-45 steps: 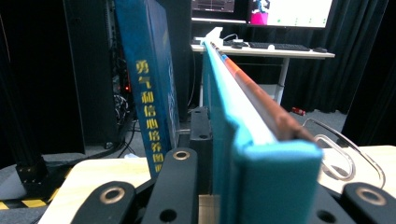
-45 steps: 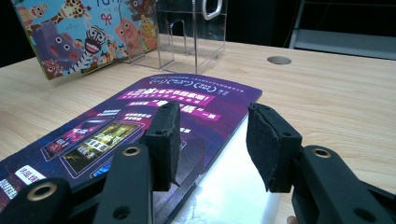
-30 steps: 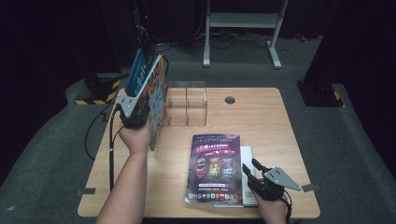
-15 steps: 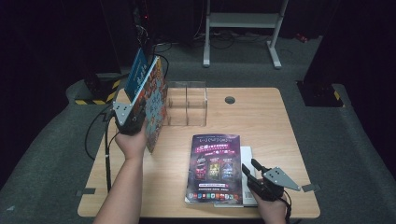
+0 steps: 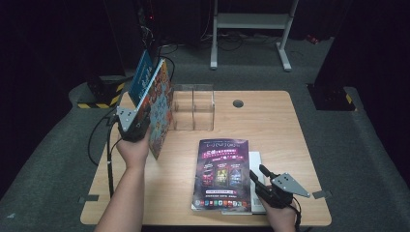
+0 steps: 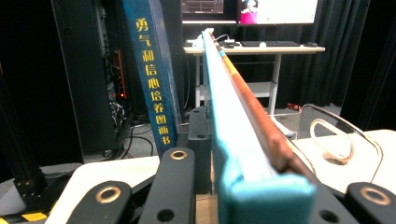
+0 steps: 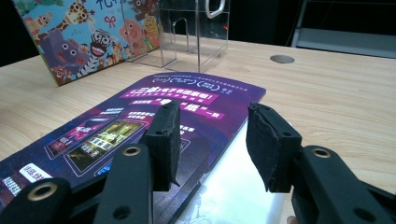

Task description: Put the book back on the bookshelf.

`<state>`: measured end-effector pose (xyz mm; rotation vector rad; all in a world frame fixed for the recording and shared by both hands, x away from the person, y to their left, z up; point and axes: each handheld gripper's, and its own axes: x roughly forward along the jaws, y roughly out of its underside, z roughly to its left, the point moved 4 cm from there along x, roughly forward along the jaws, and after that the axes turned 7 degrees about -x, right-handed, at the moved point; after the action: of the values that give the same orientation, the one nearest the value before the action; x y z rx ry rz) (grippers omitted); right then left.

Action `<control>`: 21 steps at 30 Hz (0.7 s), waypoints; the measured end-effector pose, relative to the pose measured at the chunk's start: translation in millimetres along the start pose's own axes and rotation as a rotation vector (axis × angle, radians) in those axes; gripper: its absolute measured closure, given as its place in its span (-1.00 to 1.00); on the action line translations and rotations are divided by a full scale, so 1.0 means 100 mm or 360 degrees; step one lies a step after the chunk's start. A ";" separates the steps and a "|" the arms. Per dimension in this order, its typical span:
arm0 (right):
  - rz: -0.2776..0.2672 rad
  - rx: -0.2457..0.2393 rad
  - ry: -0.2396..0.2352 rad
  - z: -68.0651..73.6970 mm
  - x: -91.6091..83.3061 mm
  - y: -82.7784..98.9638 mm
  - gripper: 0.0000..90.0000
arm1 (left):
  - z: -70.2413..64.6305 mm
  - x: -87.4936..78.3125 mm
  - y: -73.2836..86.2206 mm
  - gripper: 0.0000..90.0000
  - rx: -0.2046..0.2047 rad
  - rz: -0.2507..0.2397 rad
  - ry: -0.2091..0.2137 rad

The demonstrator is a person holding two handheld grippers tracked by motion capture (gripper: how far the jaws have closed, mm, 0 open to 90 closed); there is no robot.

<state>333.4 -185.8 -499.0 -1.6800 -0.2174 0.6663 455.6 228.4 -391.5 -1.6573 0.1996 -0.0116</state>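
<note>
Shifted slightly since a second ago, the left gripper (image 5: 138, 126) clamps the picture book (image 5: 158, 108) upright beside the clear organizer (image 5: 193, 108), ready for slotting in, while the right gripper (image 5: 263, 182) hovers half-open over the purple magazine (image 5: 221, 171).

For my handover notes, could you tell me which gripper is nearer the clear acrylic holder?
Left. The left gripper holds books just beside the holder; the right gripper sits at the table's near edge.

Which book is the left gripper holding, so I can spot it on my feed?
Start at the wooden table and find the clear acrylic stand near its far edge. Just left of it, the left gripper clamps a picture book held upright on its edge. Its cover of cartoon animals sets it apart from the purple magazine lying flat.
</note>
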 end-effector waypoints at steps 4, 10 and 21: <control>0.0000 -0.0001 -0.0001 0.00 0.00 0.00 0.22 | 0.00 -0.01 0.00 0.74 0.0020 0.0007 0.0003; 0.0001 -0.0004 -0.0003 0.01 0.01 0.00 0.22 | 0.00 -0.01 -0.01 0.72 0.0024 0.0004 0.0015; 0.0001 -0.0003 -0.0005 0.01 0.01 0.00 0.22 | -0.01 -0.03 -0.15 0.65 0.0064 -0.0009 0.0013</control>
<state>333.5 -184.4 -499.2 -1.6810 -0.2194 0.6695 454.2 229.3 -375.9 -1.6180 0.1999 -0.0264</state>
